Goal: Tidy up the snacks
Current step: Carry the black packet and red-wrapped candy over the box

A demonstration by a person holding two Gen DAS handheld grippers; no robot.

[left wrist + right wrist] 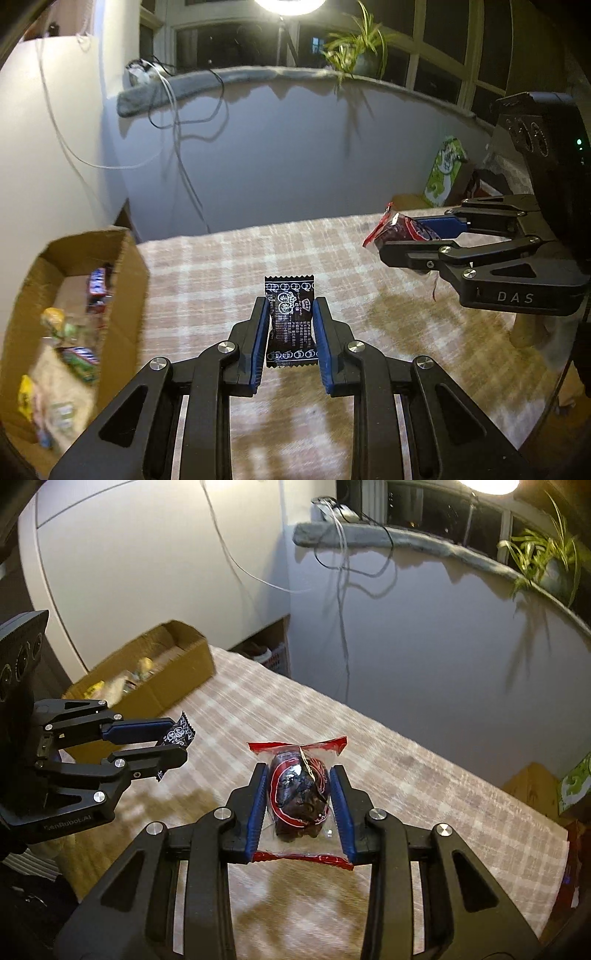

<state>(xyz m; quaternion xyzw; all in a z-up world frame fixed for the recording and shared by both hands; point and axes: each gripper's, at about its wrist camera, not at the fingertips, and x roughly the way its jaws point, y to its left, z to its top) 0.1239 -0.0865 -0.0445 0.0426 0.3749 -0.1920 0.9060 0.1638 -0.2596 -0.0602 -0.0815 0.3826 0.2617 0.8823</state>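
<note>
My left gripper (291,325) is shut on a small black candy packet (290,321) with white print, held clear above the checked tablecloth (221,280). From the right wrist view the same gripper (173,744) shows at the left, with the black packet (179,734) sticking out of its tips. My right gripper (299,805) is shut on a clear, red-edged packet with a dark snack (301,797) inside, also lifted off the table. In the left wrist view that gripper (395,236) and its red packet (391,227) appear at the right.
An open cardboard box (122,273) with several wrapped snacks stands at the table's left end, also seen as the box (177,664) in the right wrist view. A green carton (443,170) stands beyond the far right corner. Cables hang down the wall behind the table.
</note>
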